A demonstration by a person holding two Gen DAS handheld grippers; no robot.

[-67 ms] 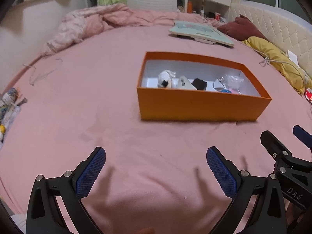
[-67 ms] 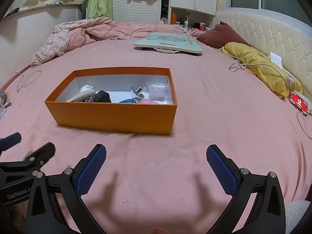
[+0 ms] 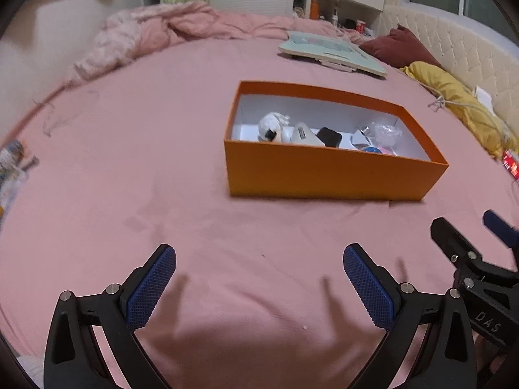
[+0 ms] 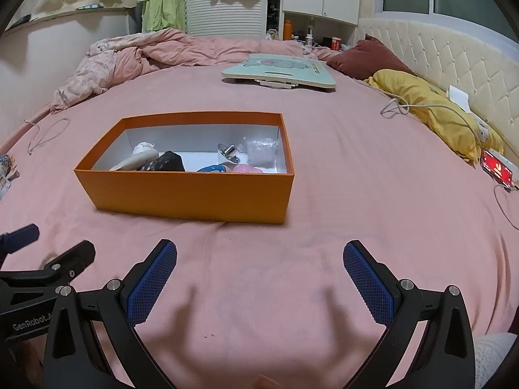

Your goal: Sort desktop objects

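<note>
An orange open box (image 3: pixel 324 175) (image 4: pixel 194 194) stands on the pink bed. It holds several small items: a white plush (image 3: pixel 274 123), a cream device (image 3: pixel 303 134), a black pouch (image 4: pixel 163 163), a metal knob (image 4: pixel 228 152), a clear plastic bag (image 4: pixel 262 150), a blue item (image 4: pixel 212 169) and a pink item (image 4: pixel 248 170). My left gripper (image 3: pixel 259 285) is open and empty, low over the sheet in front of the box. My right gripper (image 4: pixel 259 287) is open and empty beside it, also short of the box.
A mint-green lap board (image 4: pixel 282 73) lies beyond the box. A yellow pillow (image 4: pixel 431 107), a maroon pillow (image 4: pixel 369 56), white cable (image 4: pixel 408 107) and a red-screen phone (image 4: pixel 498 170) sit at right. A rumpled pink duvet (image 4: pixel 129 58) is at back left; packets (image 3: pixel 13 162) lie far left.
Both views have shifted very slightly; both grippers stay open and empty, and the box has not moved.
</note>
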